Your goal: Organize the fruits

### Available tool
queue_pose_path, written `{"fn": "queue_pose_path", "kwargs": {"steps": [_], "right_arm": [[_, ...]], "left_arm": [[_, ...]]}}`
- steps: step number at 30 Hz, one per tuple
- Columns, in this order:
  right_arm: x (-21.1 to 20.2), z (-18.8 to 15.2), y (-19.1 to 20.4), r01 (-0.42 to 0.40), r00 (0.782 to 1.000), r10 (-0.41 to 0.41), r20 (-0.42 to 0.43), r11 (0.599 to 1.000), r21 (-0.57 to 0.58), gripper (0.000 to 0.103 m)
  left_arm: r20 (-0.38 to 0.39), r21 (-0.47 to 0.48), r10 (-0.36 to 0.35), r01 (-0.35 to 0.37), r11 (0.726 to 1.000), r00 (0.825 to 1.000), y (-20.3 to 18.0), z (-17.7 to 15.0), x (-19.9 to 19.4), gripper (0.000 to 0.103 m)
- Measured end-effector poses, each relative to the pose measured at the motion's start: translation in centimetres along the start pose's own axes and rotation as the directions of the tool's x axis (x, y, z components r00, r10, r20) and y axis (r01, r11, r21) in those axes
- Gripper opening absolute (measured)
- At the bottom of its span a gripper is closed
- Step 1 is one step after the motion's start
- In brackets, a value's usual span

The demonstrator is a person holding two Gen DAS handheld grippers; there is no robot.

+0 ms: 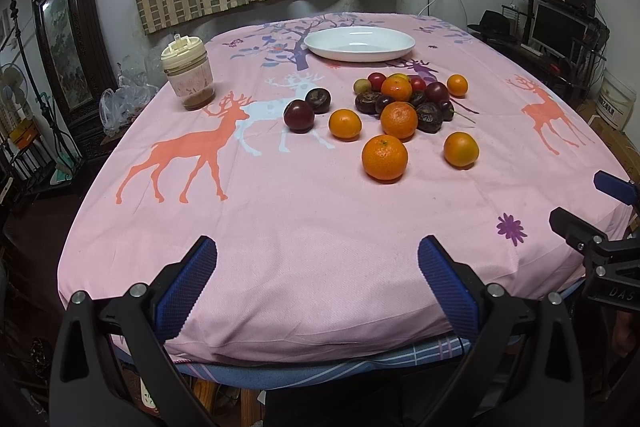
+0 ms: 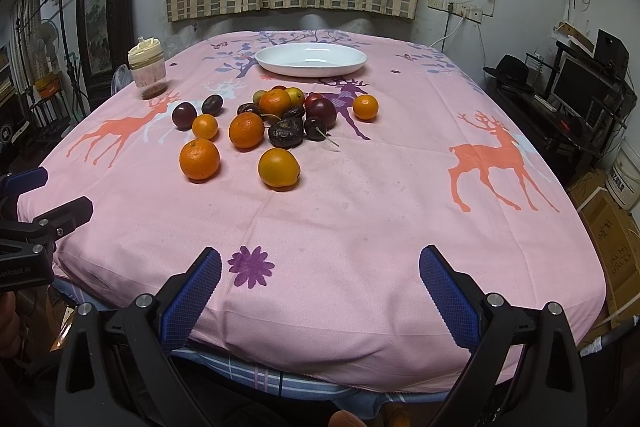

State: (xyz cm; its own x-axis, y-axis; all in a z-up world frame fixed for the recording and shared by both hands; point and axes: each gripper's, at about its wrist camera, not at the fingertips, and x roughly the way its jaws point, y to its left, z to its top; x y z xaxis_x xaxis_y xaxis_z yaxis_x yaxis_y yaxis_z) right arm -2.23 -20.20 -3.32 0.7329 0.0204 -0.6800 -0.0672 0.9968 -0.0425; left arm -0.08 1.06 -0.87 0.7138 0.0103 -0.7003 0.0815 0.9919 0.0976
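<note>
Black right tool (image 1: 576,211) reads "DAS"; left tool (image 2: 60,195) "etRobot.AI".

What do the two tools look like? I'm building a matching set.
Both match: the left tool and right tool have black angular plastic frames with silver screw heads, and blue cross-hatched pads lining the fingers. White lettering marks each body's side. No cables or sleeves show.

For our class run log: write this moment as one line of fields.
left gripper: open, empty | right gripper: open, empty | fruits: loose on tablecloth | plate: empty
</note>
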Motion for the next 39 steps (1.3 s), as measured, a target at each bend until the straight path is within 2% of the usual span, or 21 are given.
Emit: {"fn": "queue_pose_path", "kwargs": {"steps": [14, 20, 22, 24, 26, 28, 32, 37, 38, 39], "right_arm": [[0.7, -0.7, -0.1, -0.012, 1.000, 0.012, -0.014, 1.000, 0.002, 0.099], [2.2, -0.6, -0.6, -0.066, 0.998, 0.066, -0.009, 0.998, 0.009, 0.099], [3.5, -0.1, -0.6, -0.079, 0.997, 0.079, -0.017, 0.997, -0.010, 0.092], [5.0, 0.7, -0.4, -0.098, 0.995, 0.098, -0.035, 0.995, -0.013, 0.077], [6.7, 1.7, -0.1, -0.135, 0.989, 0.135, -0.057, 0.991, -0.004, 0.070], [8.2, 2.9, 0.1, -0.173, 0.982, 0.172, -0.075, 0.985, -0.003, 0.067], [10.6, 4.8, 1.1, -0.173, 0.982, 0.168, -0.090, 0.983, -0.054, 0.067], [13.0, 5.8, 1.5, -0.208, 0.968, 0.198, -0.154, 0.977, -0.050, 0.051], [13.2, 5.8, 1.6, -0.217, 0.965, 0.207, -0.161, 0.975, -0.043, 0.050], [13.1, 5.9, 1.4, -0.222, 0.964, 0.213, -0.158, 0.974, -0.044, 0.042]], "left_arm": [[-0.024, 0.004, -0.001, 0.001, 1.000, 1.000, -0.1, -0.6, 0.8, 0.099], [-0.051, -0.005, -0.023, 0.023, 1.000, 0.998, 0.7, -0.9, 2.8, 0.099], [-0.059, -0.010, -0.041, 0.041, 0.999, 0.997, 1.2, -0.9, 3.6, 0.099], [-0.057, -0.016, -0.051, 0.050, 0.999, 0.997, 1.6, -0.9, 4.1, 0.099], [-0.059, -0.031, -0.079, 0.077, 0.997, 0.995, 2.0, -0.4, 4.8, 0.099], [-0.059, -0.042, -0.123, 0.120, 0.992, 0.991, 2.3, 0.0, 5.3, 0.099], [-0.050, -0.024, -0.164, 0.163, 0.986, 0.985, 2.0, 1.2, 6.3, 0.099], [-0.043, 0.021, -0.217, 0.218, 0.976, 0.975, 0.7, 3.0, 7.7, 0.096], [-0.045, 0.032, -0.227, 0.229, 0.973, 0.973, 0.4, 3.4, 8.1, 0.094], [-0.048, 0.038, -0.242, 0.244, 0.969, 0.969, 0.1, 3.8, 8.4, 0.089]]}}
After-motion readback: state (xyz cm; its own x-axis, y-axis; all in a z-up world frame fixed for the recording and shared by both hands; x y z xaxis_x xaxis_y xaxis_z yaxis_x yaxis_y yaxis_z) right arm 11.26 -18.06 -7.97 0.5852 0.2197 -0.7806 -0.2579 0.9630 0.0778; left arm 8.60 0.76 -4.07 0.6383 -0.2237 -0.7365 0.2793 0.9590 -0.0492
